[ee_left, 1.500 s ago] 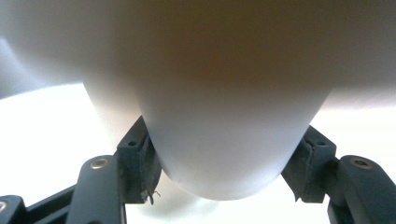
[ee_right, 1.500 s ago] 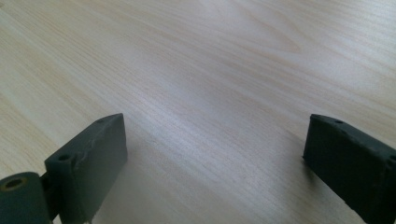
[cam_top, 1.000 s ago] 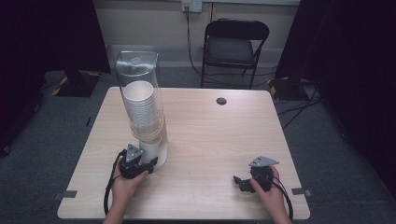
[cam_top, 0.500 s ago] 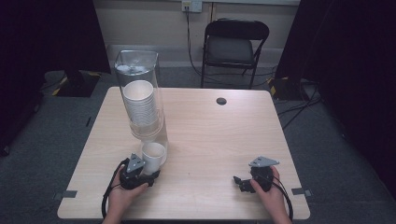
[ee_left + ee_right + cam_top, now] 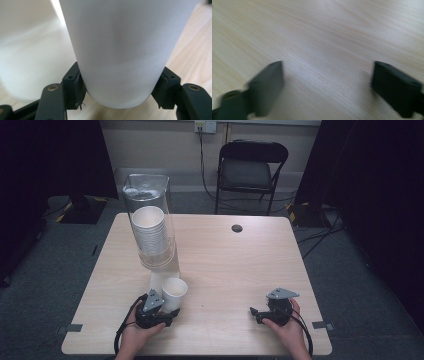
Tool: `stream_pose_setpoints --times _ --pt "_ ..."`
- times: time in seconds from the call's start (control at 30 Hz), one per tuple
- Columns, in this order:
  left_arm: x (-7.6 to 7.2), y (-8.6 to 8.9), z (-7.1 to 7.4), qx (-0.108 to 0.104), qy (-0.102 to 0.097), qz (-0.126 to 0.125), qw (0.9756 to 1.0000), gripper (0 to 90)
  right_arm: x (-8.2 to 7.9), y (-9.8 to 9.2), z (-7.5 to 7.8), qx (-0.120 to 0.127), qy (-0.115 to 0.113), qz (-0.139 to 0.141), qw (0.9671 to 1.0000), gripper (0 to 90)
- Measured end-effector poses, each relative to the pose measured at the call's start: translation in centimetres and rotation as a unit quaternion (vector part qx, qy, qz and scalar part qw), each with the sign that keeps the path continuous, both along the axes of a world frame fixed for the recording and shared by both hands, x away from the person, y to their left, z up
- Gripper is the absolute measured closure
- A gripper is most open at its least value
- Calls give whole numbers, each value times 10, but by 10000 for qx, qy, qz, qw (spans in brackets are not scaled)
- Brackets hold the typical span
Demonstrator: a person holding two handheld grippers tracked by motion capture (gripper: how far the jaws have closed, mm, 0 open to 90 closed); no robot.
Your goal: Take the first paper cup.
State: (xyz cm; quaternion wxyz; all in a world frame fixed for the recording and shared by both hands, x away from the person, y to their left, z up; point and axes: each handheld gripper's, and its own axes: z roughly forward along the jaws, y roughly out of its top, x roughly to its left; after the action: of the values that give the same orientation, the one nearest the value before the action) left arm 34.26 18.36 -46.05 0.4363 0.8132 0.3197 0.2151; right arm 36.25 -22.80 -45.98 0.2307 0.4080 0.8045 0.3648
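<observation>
A tall clear dispenser tube (image 5: 148, 195) leans on the left half of the table, holding a nested stack of white paper cups (image 5: 150, 232). Just in front of its lower end, a single white paper cup (image 5: 174, 292) stands upright in my left gripper (image 5: 170, 309). In the left gripper view both pads press the cup (image 5: 120, 45) near its base, so the left gripper (image 5: 120, 86) is shut on it. My right gripper (image 5: 256, 312) rests low at the near right, and the right gripper (image 5: 327, 85) is open over bare wood.
The wooden table (image 5: 235, 265) has a round black cable hole (image 5: 237, 228) near its far edge. A black folding chair (image 5: 252, 167) stands behind the table. The white bottom cup of the stack (image 5: 159, 280) pokes out under the tube, right behind the held cup.
My left gripper has drawn one cup out from the dispenser's lower end, toward the near edge and slightly right. The right gripper has stayed in place.
</observation>
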Motion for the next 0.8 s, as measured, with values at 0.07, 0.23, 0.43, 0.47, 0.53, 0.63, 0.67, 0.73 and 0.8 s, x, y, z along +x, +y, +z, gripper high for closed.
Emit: stream_pose_setpoints --times 0.07,0.23,0.43,0.47,0.53,0.63,0.67,0.73,0.8 --pt "-2 -10 3 34 -44 -152 9999 364 0 5 8 149 32 9 9999 163" --pt "-5 -25 5 69 -116 -349 9993 363 1 15 23 415 -105 190 9989 225" --pt "-3 -35 7 133 -126 -479 9987 363 3 38 45 574 -183 471 9971 265" --pt "-3 -35 7 133 -126 -479 9987 363 3 40 47 576 -200 486 9970 270" --pt "-1 -40 7 174 -104 -489 9986 362 3 47 52 618 -215 552 9963 272" --pt "-1 -44 8 187 -103 -523 9984 363 4 53 58 840 -193 623 9943 273" --pt "-1 -48 8 148 -126 -562 9982 362 5 57 64 1088 -163 698 9915 273" --pt "-1 -51 9 195 -158 -600 9979 362 6 62 69 1325 -126 782 9880 279" --pt "-1 -52 9 219 -172 -639 9976 362 6 64 71 1416 -99 830 9864 281"
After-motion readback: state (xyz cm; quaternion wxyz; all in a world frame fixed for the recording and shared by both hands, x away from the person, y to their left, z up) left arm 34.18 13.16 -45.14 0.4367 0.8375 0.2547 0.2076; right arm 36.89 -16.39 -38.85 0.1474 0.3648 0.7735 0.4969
